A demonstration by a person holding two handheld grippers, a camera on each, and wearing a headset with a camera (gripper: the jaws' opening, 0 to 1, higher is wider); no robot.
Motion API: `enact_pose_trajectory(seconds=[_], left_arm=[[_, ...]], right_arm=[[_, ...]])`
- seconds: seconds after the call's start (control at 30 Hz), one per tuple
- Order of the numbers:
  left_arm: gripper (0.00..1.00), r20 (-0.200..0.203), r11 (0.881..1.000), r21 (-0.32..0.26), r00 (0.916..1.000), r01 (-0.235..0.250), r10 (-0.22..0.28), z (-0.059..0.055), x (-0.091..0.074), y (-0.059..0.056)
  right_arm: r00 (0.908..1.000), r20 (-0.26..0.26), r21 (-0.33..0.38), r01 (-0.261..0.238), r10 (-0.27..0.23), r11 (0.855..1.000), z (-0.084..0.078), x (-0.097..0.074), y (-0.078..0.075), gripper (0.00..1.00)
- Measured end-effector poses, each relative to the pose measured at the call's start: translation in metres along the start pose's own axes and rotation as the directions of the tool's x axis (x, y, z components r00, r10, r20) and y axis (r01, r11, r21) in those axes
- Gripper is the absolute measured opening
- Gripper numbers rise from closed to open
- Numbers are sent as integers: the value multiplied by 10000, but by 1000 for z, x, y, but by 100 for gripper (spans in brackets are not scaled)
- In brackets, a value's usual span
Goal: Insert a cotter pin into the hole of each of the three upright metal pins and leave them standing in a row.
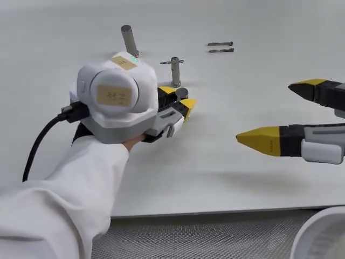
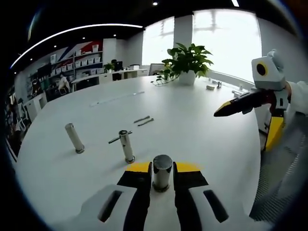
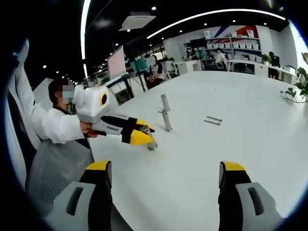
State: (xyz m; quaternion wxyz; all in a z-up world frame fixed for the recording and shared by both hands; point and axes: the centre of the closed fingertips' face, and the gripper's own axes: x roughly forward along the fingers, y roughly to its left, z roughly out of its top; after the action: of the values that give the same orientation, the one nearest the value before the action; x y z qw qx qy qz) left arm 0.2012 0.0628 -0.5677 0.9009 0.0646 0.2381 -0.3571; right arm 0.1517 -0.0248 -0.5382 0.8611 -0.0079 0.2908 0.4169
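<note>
white bench (image 1: 215, 172) spreads open around right gripper (image 1: 264, 112), jaws apart; left gripper (image 1: 179, 98) clamps nearest pin (image 2: 162, 168).

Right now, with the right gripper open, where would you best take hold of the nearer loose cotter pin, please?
Probably across its thin shaft near one end, coming down from above: the nearer cotter pin lies flat on the table, its twin close behind, so narrow the jaws first.
</note>
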Motion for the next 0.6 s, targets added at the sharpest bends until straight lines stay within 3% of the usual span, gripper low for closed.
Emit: enact_pose_trajectory(seconds=[0.2, 0.37, 0.6], left_arm=[[40, 55, 9993, -55, 9993, 365, -365, 4, -11, 3], [50, -84, 9975, -288, 9979, 639, -642, -5, -26, 11], [84, -792, 9897, -145, 9866, 1422, -1429, -27, -43, 10]], right_arm=[[10000, -12, -34, 26, -26, 10000, 3, 2, 12, 90], [10000, -1, -15, 48, -48, 10000, 2, 0, 7, 90], [10000, -46, -42, 17, -17, 10000, -1, -3, 1, 90]])
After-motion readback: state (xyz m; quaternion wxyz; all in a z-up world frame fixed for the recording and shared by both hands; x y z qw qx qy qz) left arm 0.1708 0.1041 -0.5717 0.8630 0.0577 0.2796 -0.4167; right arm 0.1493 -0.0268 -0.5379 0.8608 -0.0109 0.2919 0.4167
